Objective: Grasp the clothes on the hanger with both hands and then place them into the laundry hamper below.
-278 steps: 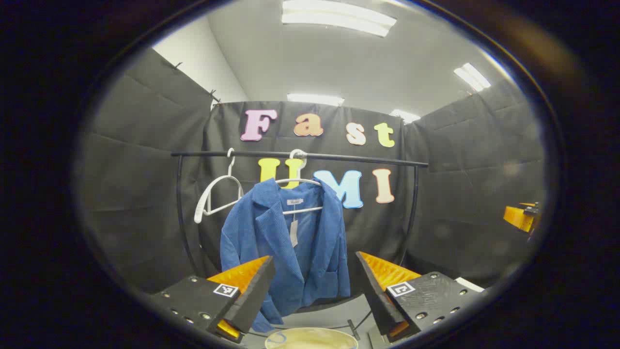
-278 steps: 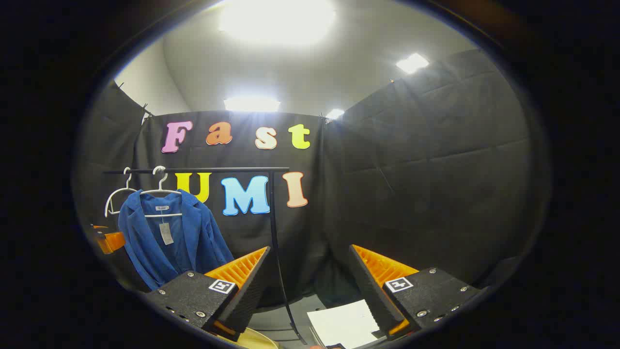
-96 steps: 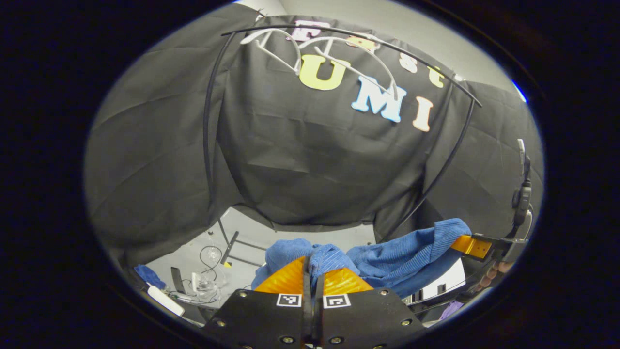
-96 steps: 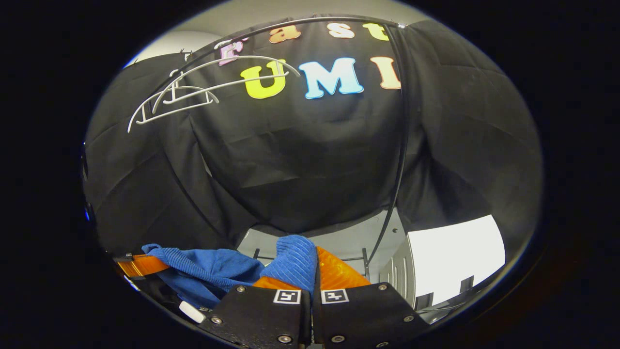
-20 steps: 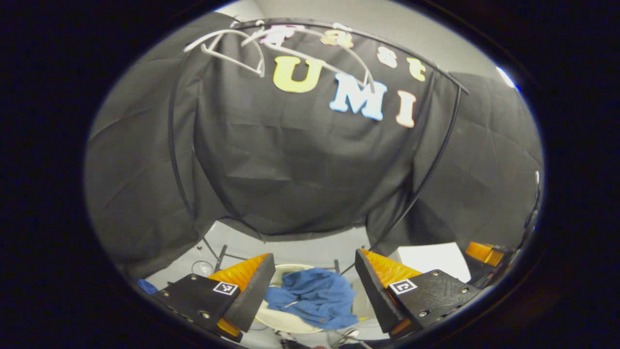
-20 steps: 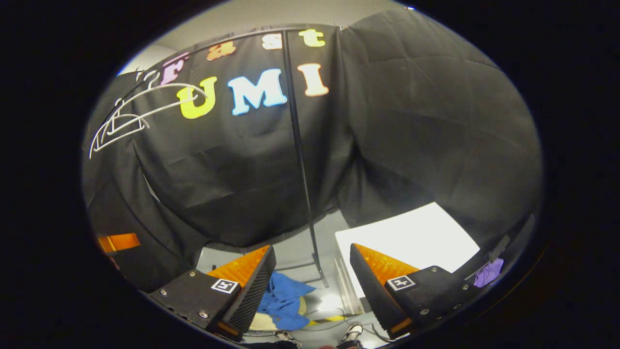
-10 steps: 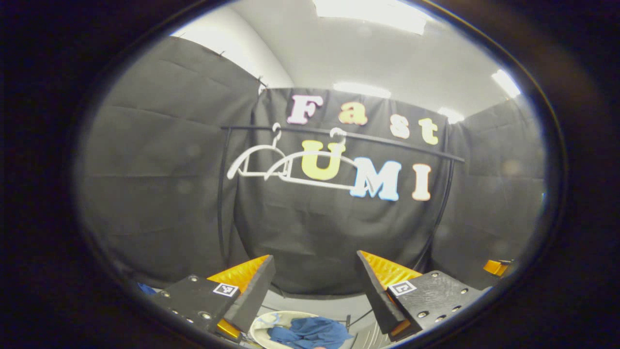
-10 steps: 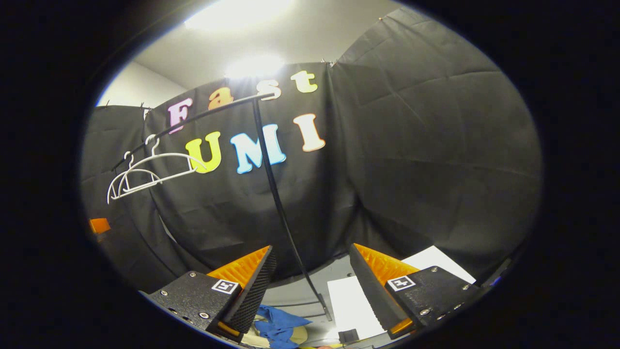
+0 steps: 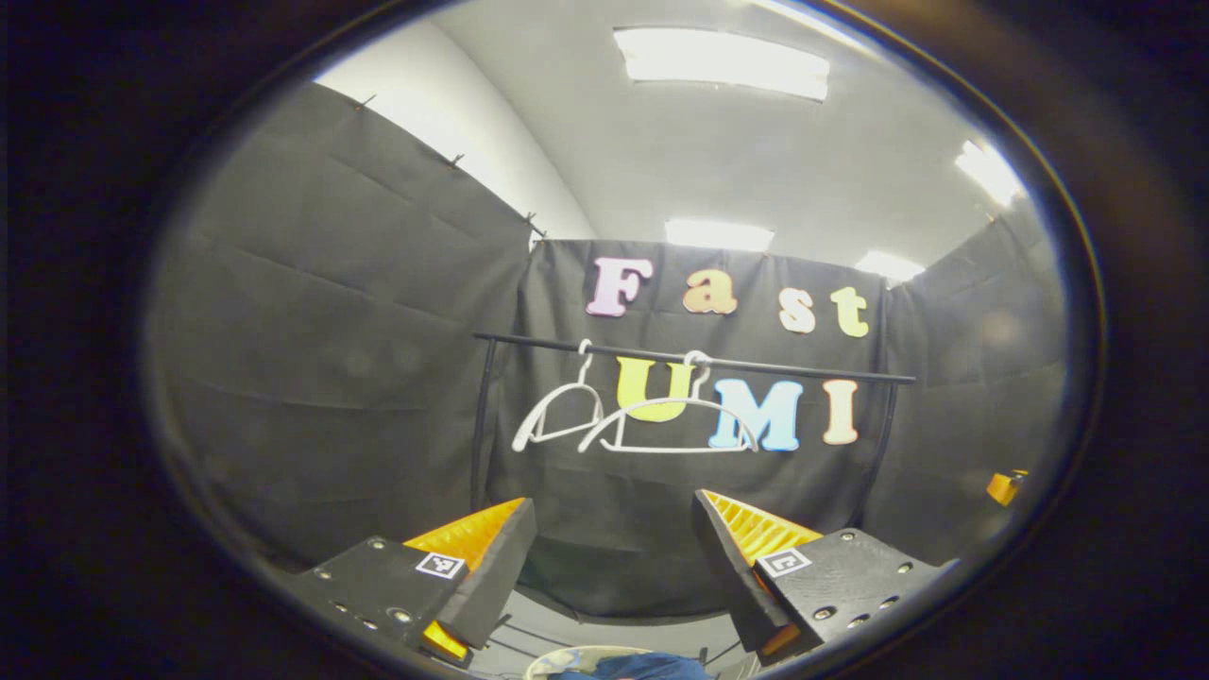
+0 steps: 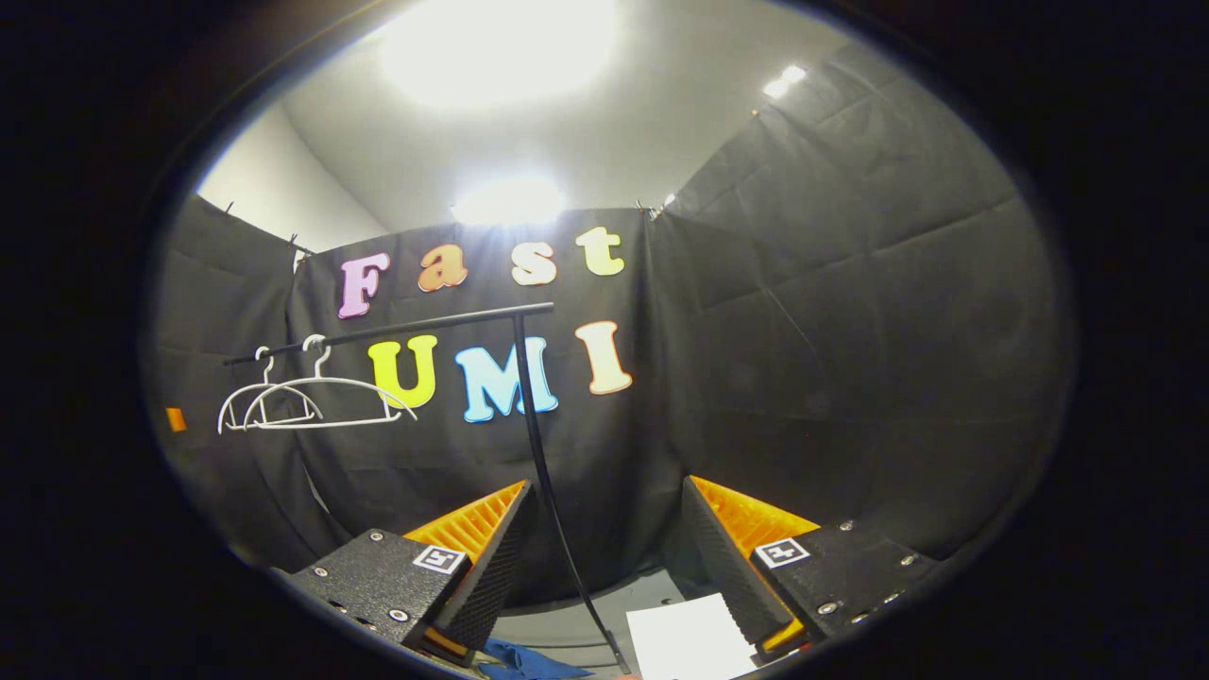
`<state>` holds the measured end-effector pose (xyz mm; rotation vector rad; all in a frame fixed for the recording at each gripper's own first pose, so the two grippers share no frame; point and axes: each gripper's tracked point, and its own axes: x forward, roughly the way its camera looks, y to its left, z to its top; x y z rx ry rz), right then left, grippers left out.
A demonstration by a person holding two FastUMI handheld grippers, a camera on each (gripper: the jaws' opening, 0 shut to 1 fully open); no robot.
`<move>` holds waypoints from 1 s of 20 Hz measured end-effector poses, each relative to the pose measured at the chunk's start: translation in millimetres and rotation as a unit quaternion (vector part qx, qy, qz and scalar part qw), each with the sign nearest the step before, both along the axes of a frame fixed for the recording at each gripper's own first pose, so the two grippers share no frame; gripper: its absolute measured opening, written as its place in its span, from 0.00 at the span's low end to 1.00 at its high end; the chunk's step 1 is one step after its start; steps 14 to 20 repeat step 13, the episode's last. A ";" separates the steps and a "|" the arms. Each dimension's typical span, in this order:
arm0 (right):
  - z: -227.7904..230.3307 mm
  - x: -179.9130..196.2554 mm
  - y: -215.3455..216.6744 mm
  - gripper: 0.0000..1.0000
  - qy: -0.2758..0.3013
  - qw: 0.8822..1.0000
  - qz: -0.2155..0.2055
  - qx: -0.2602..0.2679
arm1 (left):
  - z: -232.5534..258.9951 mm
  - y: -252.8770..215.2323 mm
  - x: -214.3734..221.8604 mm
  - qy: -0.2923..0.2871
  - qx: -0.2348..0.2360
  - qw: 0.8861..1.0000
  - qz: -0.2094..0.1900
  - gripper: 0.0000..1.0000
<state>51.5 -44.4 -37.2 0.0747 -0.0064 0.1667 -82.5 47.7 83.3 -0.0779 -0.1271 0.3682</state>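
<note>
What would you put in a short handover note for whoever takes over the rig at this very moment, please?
Left tool: open, holding nothing, raised facing the rail.
Right tool: open, holding nothing.
Both white hangers hang bare on the black rail.
Blue clothes lie low at the view's bottom edge, in the pale hamper as far as its rim shows.
Done: garment off its hanger and dropped below.
Left: apparently nothing; check no cloth hangs over the rim.

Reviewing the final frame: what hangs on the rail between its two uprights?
In the left gripper view, two bare white hangers hang on the rail; no clothes on them.
</note>
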 end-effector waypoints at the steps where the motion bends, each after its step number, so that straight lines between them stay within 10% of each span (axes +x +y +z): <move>1: 2.0 -4.4 4.1 0.95 0.001 1.000 -0.002 -0.008 | 2.4 10.4 -3.9 -0.007 -0.001 1.000 0.000 1.00; 20: 22.3 -29.1 24.9 0.95 -0.020 0.999 -0.036 -0.010 | -5.2 87.7 9.9 -0.037 -0.012 0.999 -0.017 1.00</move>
